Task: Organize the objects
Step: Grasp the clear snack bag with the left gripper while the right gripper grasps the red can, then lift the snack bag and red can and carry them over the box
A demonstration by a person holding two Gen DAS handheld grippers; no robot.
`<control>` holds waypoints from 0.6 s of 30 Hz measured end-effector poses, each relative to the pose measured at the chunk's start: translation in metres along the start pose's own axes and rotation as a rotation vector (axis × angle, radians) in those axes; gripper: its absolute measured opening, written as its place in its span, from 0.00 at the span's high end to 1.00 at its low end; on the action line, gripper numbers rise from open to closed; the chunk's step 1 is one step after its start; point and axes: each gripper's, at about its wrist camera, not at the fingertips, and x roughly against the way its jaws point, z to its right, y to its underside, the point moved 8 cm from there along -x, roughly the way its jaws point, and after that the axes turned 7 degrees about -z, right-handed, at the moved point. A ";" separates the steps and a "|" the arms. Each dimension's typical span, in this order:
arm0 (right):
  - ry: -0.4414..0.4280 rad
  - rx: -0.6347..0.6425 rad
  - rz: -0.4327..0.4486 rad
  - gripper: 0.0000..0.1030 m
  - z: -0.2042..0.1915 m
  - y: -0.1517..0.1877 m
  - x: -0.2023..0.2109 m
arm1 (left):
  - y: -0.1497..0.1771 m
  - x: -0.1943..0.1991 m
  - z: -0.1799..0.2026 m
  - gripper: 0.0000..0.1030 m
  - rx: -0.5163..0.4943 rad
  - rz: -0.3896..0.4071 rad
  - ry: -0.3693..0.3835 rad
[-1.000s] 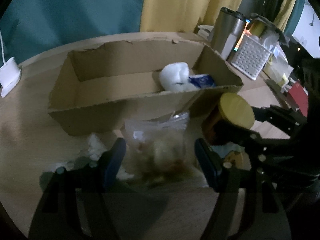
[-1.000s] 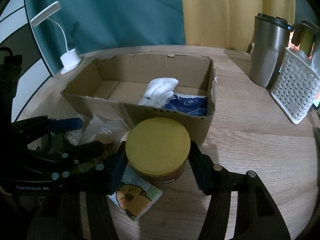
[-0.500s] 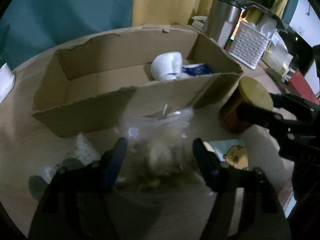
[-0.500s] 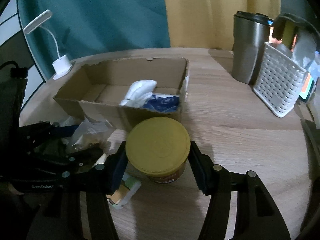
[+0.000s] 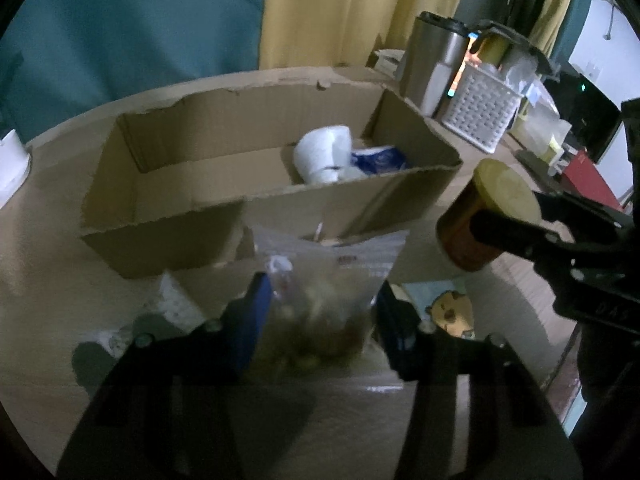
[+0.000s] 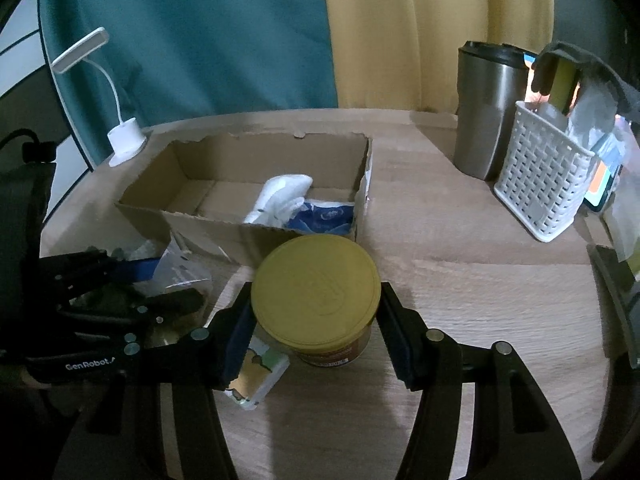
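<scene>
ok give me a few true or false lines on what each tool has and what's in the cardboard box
1. The right tool grips a round can with a yellow lid. True.
2. The left tool holds a clear plastic bag of snacks. True.
3. The open brown cardboard box has nothing in it. False: a white crumpled item and a blue packet lie at its right end.
4. The steel tumbler stands inside the box. False: it stands on the wooden table, beside the white lattice basket.
5. A small card with a cartoon bear lies on the table below the can. True.
</scene>
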 end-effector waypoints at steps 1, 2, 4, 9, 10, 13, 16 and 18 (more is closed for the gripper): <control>0.001 0.001 0.004 0.40 0.000 0.000 0.002 | -0.001 0.002 0.000 0.50 0.002 0.005 0.001; 0.001 0.001 0.006 0.40 0.000 0.000 0.003 | -0.001 0.004 0.001 0.50 0.002 0.008 0.001; 0.003 0.003 0.013 0.40 -0.001 -0.001 0.007 | -0.002 0.007 0.001 0.50 0.002 0.015 0.000; 0.007 0.008 0.029 0.40 -0.002 -0.003 0.015 | -0.006 0.022 0.002 0.50 0.004 0.047 0.011; 0.008 0.008 0.031 0.40 -0.003 -0.004 0.016 | -0.008 0.025 0.002 0.50 0.003 0.056 0.014; 0.010 0.013 0.039 0.40 -0.004 -0.007 0.021 | -0.012 0.036 0.003 0.50 0.005 0.082 0.017; 0.010 0.016 0.045 0.40 -0.005 -0.009 0.024 | -0.017 0.045 0.003 0.50 0.006 0.106 0.019; 0.011 0.020 0.050 0.40 -0.006 -0.010 0.027 | -0.019 0.049 0.002 0.50 0.008 0.115 0.021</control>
